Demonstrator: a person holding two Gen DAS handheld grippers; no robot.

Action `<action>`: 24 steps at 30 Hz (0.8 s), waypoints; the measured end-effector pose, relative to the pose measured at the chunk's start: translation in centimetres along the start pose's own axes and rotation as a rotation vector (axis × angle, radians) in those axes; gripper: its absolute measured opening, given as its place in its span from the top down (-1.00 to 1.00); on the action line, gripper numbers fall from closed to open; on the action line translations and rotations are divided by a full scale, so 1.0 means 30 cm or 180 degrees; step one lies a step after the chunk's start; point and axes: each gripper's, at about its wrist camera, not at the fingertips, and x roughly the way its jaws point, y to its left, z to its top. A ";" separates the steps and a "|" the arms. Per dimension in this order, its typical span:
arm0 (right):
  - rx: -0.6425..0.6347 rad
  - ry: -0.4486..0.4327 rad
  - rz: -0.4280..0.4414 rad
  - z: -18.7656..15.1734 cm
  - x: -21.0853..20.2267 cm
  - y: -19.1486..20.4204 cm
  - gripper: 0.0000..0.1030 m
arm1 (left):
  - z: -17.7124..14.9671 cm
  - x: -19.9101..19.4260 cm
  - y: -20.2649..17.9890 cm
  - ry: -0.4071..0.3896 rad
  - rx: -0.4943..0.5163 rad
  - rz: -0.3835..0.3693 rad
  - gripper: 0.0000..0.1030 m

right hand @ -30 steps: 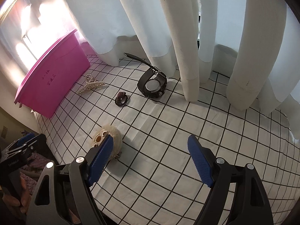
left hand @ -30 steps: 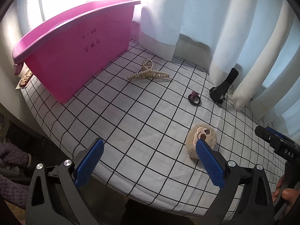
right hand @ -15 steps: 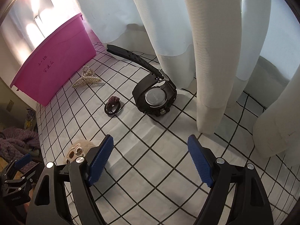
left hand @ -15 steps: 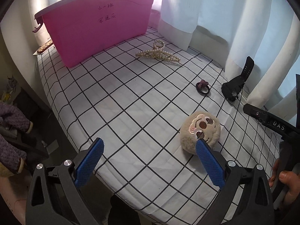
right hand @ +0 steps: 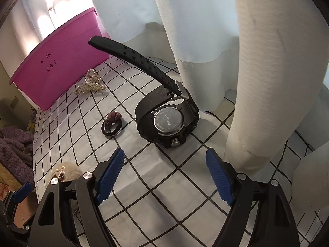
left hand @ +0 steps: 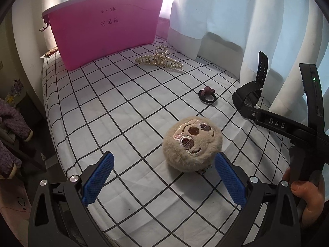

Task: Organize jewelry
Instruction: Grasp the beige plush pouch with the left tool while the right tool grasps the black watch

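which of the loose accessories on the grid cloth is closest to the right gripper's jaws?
The black sport watch: it lies face down just ahead of the open right gripper. The hair tie and pearl claw clip lie farther off.

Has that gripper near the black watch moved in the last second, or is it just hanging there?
Yes. The right gripper has closed in on the black watch, which now looms larger and nearer its open fingers, while the pink bin has slid off toward the frame's left edge.

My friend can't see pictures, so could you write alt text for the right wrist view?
A black sport watch lies face down on a checked white cloth, its strap sticking up, just ahead of open blue-padded tongs. To its left lie a dark hair tie and a pearl hair claw before a pink bin; white curtains hang behind.
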 end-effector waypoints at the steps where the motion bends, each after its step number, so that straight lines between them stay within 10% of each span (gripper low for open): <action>1: -0.0025 0.0010 -0.0026 0.002 0.009 -0.001 -0.51 | -0.002 0.010 -0.004 0.0005 -0.0020 -0.0009 -0.88; 24: -0.0163 0.0075 -0.0278 0.118 0.137 0.024 -0.51 | 0.040 0.115 -0.063 0.0086 -0.0162 0.0021 -0.88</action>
